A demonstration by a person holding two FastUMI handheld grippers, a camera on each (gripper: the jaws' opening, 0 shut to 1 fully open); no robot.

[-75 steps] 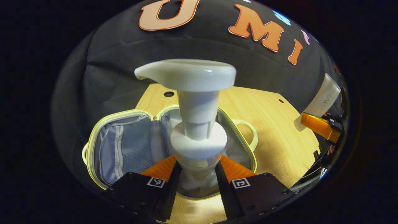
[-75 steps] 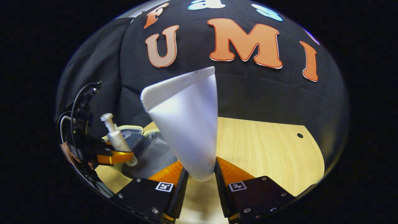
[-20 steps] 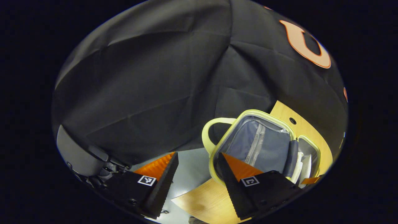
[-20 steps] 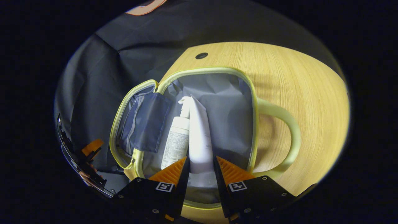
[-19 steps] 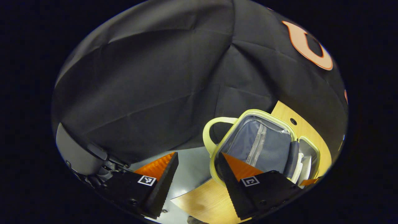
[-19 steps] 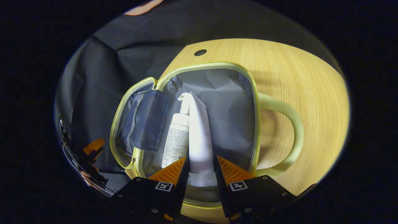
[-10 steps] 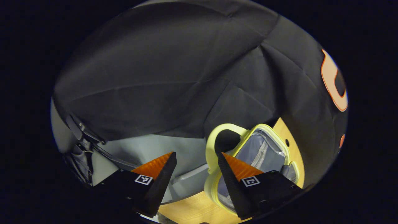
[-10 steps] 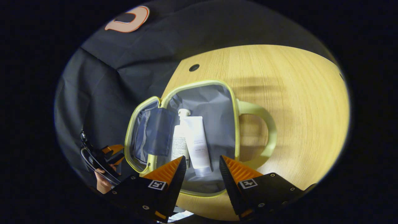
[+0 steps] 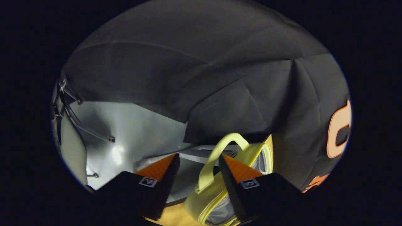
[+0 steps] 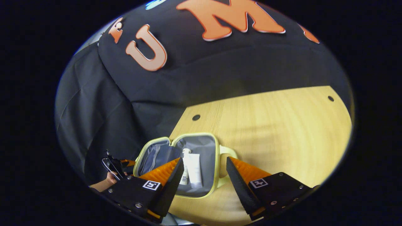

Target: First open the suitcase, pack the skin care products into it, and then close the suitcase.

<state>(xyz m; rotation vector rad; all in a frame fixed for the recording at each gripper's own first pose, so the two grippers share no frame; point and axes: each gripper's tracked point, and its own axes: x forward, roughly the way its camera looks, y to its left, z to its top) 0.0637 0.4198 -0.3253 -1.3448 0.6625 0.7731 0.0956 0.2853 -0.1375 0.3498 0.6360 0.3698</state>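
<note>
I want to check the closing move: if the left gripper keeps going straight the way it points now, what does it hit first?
Most likely the suitcase's handle, which arches up between the open left gripper's fingers. Depth is unclear; the fingers don't press on it.

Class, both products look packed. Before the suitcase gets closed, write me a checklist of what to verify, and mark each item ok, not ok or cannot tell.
1. Tube lies inside the suitcase: ok.
2. Pump bottle lies beside the tube, inside: ok.
3. Right gripper is open, empty and apart from the case: ok.
4. Left gripper is open, with the lid handle between its fingers: ok.
5. Left fingers already pressing on the handle: not ok.
6. Nothing sticks out over the rim: cannot tell.
</note>
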